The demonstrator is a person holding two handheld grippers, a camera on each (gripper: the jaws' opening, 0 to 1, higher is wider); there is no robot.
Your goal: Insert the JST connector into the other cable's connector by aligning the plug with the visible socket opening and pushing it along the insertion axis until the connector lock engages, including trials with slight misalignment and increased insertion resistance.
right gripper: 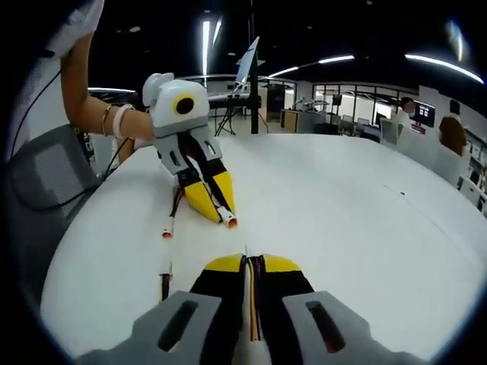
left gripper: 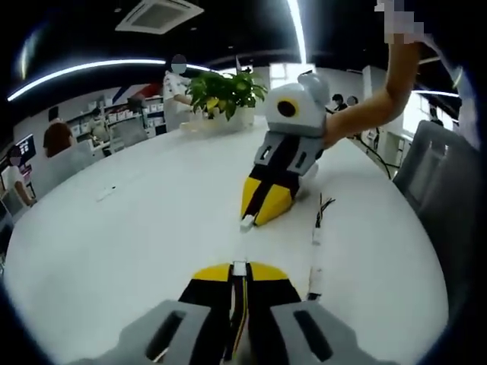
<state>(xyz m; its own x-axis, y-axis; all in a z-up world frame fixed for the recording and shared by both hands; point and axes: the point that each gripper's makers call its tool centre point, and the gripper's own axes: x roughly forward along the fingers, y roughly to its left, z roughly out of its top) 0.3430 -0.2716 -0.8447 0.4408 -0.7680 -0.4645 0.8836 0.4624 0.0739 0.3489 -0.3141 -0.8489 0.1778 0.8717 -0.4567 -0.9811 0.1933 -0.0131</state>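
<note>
In the left gripper view my left gripper [left gripper: 240, 272] is shut on a thin cable, and its small white connector [left gripper: 240, 267] pokes out past the yellow jaw tips. Facing it across a short gap, my right gripper [left gripper: 254, 217] is shut on the other white connector [left gripper: 247, 223], just above the white table [left gripper: 137, 228]. In the right gripper view my right gripper [right gripper: 247, 263] clamps red, yellow and black wires ending in a white plug [right gripper: 245, 254]. Opposite it, the left gripper [right gripper: 225, 216] holds a connector with a reddish end [right gripper: 231, 222]. The two connectors are apart.
Spare cables [left gripper: 316, 232] lie on the table beside the grippers, one of which has a red tip [right gripper: 166, 233]. A potted plant [left gripper: 225, 91] stands at the far edge. A grey chair [left gripper: 435, 163] is next to the table. People sit in the background.
</note>
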